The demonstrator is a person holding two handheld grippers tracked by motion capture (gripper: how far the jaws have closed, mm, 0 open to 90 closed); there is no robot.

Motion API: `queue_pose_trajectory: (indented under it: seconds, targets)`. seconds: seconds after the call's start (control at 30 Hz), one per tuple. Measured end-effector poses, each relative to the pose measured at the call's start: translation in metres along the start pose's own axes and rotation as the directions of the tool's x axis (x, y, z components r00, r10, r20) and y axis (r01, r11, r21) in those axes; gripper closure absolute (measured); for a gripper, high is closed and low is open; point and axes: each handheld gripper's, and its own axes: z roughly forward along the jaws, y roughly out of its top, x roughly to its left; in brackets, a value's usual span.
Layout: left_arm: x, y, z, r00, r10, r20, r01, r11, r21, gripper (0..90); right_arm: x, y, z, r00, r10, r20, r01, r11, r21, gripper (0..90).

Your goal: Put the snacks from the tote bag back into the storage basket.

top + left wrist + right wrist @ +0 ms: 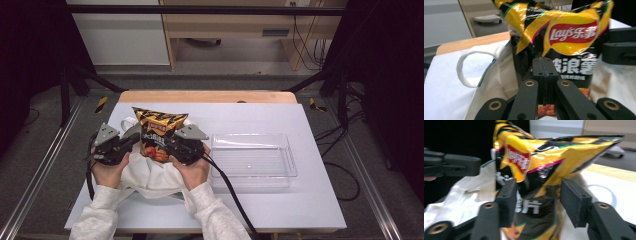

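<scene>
A yellow and black Lay's chip bag [156, 131] [571, 37] [544, 157] stands upright over a white cloth tote bag [145, 177] [481, 75] [466, 197] lying on the table. My right gripper [168, 145] [537, 195] has a jaw on each side of the chip bag's lower half and holds it. From the opposite side, my left gripper [135, 138] [543, 72] has its jaws pressed together right in front of the chip bag, beside the tote's rim. I see nothing between them. Both hands rest on the tote.
A clear plastic bin [252, 160] stands empty to the right of the tote. The white table top [300, 210] has bare room at the front right and along the back. Metal frame rails run along both sides.
</scene>
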Motion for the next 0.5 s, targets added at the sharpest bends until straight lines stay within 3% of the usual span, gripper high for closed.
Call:
queue_pose_trajectory:
  seconds: [0.1, 0.2, 0.27, 0.43, 0.5]
  targets:
    - [0.002, -0.003, 0.004, 0.9999, -0.005, -0.013, 0.005, 0.9999, 0.015, 90.0, -0.003, 0.000, 0.004, 0.9996, 0.021, 0.017, -0.021, 1.000, 0.002, 41.2]
    - [0.004, -0.004, 0.006, 0.9997, -0.011, -0.020, 0.011, 0.9997, 0.020, 88.3, -0.006, 0.000, 0.010, 0.9985, 0.055, 0.003, -0.055, 0.998, 0.012, 39.7]
    - [0.004, -0.005, 0.006, 0.9996, -0.015, -0.025, 0.015, 0.9997, 0.018, 86.3, -0.005, 0.000, 0.014, 0.9988, 0.049, 0.006, -0.049, 0.999, 0.022, 41.1]
    - [0.006, -0.004, 0.003, 0.9993, -0.024, -0.030, 0.024, 0.9997, 0.000, 79.3, -0.001, 0.001, 0.016, 0.9996, 0.026, 0.014, -0.026, 0.999, 0.028, 60.7]
    - [0.007, -0.003, 0.003, 0.9991, -0.031, -0.029, 0.031, 0.9994, -0.013, 73.9, 0.000, 0.001, 0.015, 0.9996, 0.006, 0.026, -0.007, 0.999, 0.036, 75.9]
